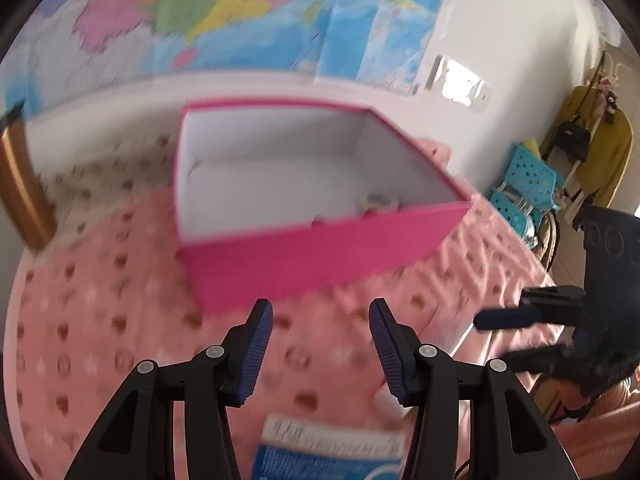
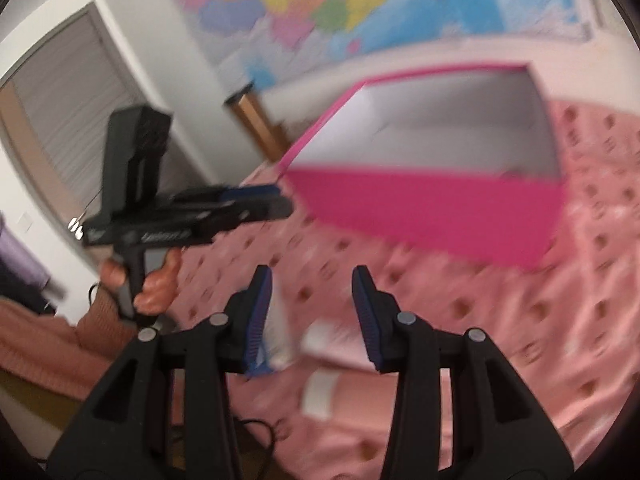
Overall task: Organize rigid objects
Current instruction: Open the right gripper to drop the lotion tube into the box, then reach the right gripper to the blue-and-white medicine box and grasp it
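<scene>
- the pink box (image 1: 320, 256) sits open-topped on the pink bedspread (image 1: 80, 320), toward the far edge near the wall; with no lid on and its white inside exposed, it reads as the bin that the rigid objects go into.
- a few small pale items (image 1: 376, 202) already lie on the box floor, against its near wall toward the right corner; they are too blurred to name.
- the left gripper (image 1: 320, 350) hangs over the bedspread just short of the box's near wall, its blue ribbed pads apart with nothing between them, free for a new pick.
- a blue-and-white carton (image 1: 328, 454) lies on the bedspread right under the left gripper, at the near edge; it looks like the next thing to collect, though that is a guess.
- the right gripper (image 2: 312, 316) is also over the near part of the bedspread, jaws partly open and holding nothing; a blurred white item (image 2: 320, 396) lies below it.
- in the right wrist view the person's hand (image 2: 156, 284) grips the handle of the left gripper.
- the bedspread is soft and dimpled, dotted with small brown marks, so things may settle unevenly on it.
- behind it, a colourful wall map (image 1: 208, 12) covers the white wall; a brown post (image 1: 20, 184) stands at the left, turquoise crates (image 1: 524, 184) and a yellow coat (image 1: 608, 152) to the right.
</scene>
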